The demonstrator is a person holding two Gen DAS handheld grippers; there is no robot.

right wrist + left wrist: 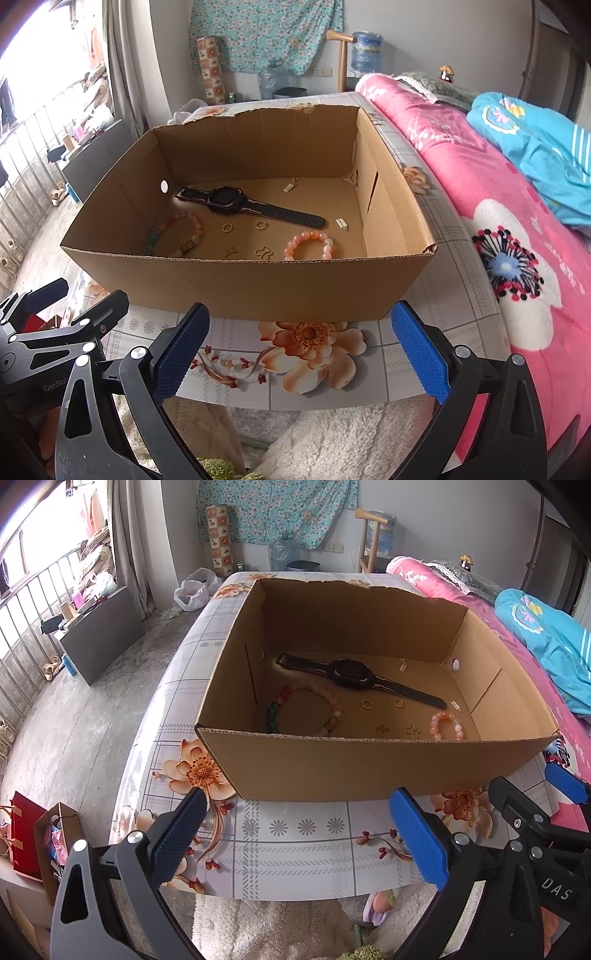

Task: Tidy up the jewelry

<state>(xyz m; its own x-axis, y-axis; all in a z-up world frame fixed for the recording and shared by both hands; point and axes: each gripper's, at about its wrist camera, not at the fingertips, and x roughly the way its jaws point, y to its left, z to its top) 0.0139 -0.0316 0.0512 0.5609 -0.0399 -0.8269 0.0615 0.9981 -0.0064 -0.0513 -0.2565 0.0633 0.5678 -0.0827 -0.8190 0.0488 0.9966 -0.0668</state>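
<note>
An open cardboard box stands on a floral table. Inside lie a black watch, a multicoloured bead bracelet, a pink bead bracelet, two gold rings, gold butterfly charms and small silver pieces. My left gripper is open and empty in front of the box. My right gripper is open and empty too, beside the left.
The table has a flowered cloth. A bed with pink and blue quilts runs along the right. A fluffy rug lies below the front edge. Gift bags stand at the left.
</note>
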